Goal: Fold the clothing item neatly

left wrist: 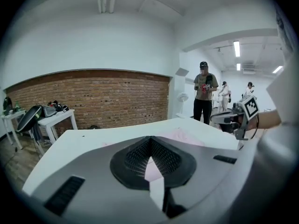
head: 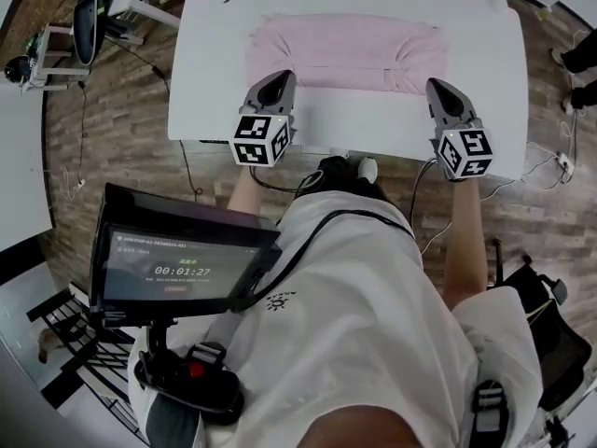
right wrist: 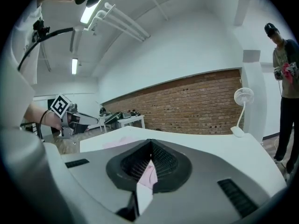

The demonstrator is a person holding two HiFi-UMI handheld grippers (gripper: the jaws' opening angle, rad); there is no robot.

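Folded pink garment (head: 345, 52), on white table (head: 373, 119)

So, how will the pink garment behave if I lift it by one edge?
Probably floppy: the pink garment lies flat with soft creases at its right end. Likely light, since it looks thin. It may slide on the smooth white table.

There is one pink clothing item (head: 345, 52), one white tabletop (head: 373, 124), two grippers, the left gripper (head: 278, 80) and the right gripper (head: 440, 87), one screen (head: 173, 269) and one fan (right wrist: 244, 97).
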